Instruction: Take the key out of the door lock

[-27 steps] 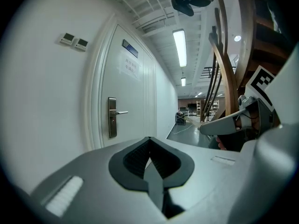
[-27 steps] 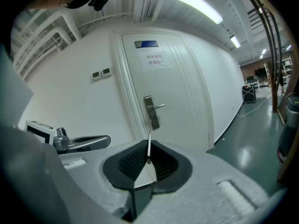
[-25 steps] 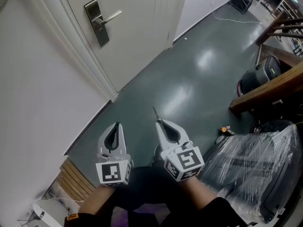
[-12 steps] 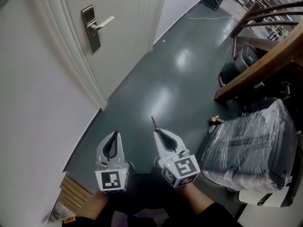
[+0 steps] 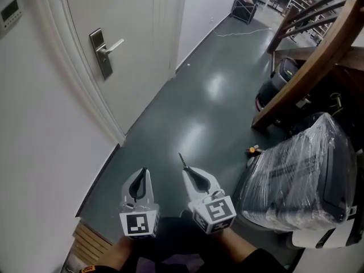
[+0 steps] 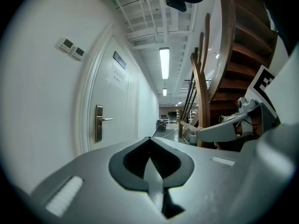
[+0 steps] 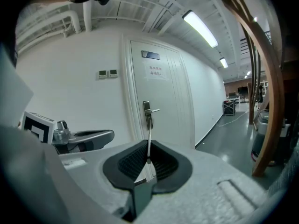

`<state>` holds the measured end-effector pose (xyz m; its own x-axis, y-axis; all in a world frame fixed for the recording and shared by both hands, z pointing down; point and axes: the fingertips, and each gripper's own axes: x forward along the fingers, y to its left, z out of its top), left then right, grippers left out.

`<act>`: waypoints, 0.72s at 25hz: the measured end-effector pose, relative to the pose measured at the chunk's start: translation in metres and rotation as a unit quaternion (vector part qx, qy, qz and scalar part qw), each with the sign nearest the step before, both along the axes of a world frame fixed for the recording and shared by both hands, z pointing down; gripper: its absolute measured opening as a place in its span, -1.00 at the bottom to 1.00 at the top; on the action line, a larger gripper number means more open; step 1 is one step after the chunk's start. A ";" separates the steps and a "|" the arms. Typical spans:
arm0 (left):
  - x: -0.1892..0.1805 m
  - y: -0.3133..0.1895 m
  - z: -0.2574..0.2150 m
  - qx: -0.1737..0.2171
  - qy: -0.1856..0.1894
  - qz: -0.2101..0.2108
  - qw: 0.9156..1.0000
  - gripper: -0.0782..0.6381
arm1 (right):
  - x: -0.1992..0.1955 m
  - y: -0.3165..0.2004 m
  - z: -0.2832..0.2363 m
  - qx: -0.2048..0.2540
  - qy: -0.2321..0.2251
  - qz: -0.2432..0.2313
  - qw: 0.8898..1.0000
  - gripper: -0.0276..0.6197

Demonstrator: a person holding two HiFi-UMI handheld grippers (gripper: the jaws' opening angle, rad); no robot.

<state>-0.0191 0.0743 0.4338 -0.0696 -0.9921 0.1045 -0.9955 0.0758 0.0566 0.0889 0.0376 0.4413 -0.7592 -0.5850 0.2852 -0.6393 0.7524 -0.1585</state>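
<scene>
A white door (image 5: 133,33) with a metal lock plate and lever handle (image 5: 101,53) stands far up left in the head view. The lock plate (image 6: 98,123) also shows in the left gripper view, and the lock plate (image 7: 147,114) in the right gripper view. My right gripper (image 5: 187,172) is shut on a thin metal key (image 5: 182,161), which sticks out past the fingertips. In the right gripper view the key (image 7: 149,143) stands up from the right gripper (image 7: 148,160). My left gripper (image 5: 142,172) is beside it, shut with nothing in it; its jaws (image 6: 149,141) meet. Both are well away from the door.
A plastic-wrapped machine (image 5: 301,175) stands close on the right. A wooden stair rail (image 5: 307,67) slants behind it, with a round dark appliance (image 5: 278,78) under it. A small orange item (image 5: 252,150) lies on the dark green floor (image 5: 199,112). Wooden slats (image 5: 88,240) sit at lower left.
The door and its handle look smaller and farther off than a second ago. Both grippers stay side by side, and the key is still in the right one.
</scene>
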 end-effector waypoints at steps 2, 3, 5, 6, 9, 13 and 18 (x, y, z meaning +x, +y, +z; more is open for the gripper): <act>0.017 0.006 0.006 -0.005 -0.003 -0.002 1.000 -0.73 | 0.022 0.006 0.002 0.005 0.003 0.004 1.000 -0.87; 0.024 0.009 0.008 -0.009 -0.004 -0.004 1.000 -0.73 | 0.030 0.009 0.004 0.007 0.002 0.003 1.000 -0.87; 0.038 0.013 0.009 -0.014 -0.006 -0.005 1.000 -0.73 | 0.043 0.016 0.005 0.011 -0.001 -0.002 1.000 -0.87; 0.044 0.016 0.009 -0.017 -0.007 -0.006 1.000 -0.73 | 0.049 0.019 0.004 0.012 -0.003 -0.003 1.000 -0.87; 0.059 0.023 0.013 -0.023 -0.006 -0.015 1.000 -0.73 | 0.065 0.026 0.007 0.009 -0.004 -0.004 1.000 -0.87; 0.071 0.030 0.021 -0.026 -0.008 -0.020 0.999 -0.73 | 0.079 0.029 0.015 0.015 0.004 -0.008 1.000 -0.87; 0.076 0.034 0.019 -0.028 -0.015 -0.028 0.999 -0.73 | 0.082 0.030 0.015 0.021 0.003 -0.013 1.000 -0.87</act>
<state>0.0566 0.1078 0.4530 -0.1282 -0.9793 0.1566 -0.9909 0.1329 0.0202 0.1705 0.0673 0.4559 -0.7726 -0.5766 0.2658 -0.6204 0.7746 -0.1231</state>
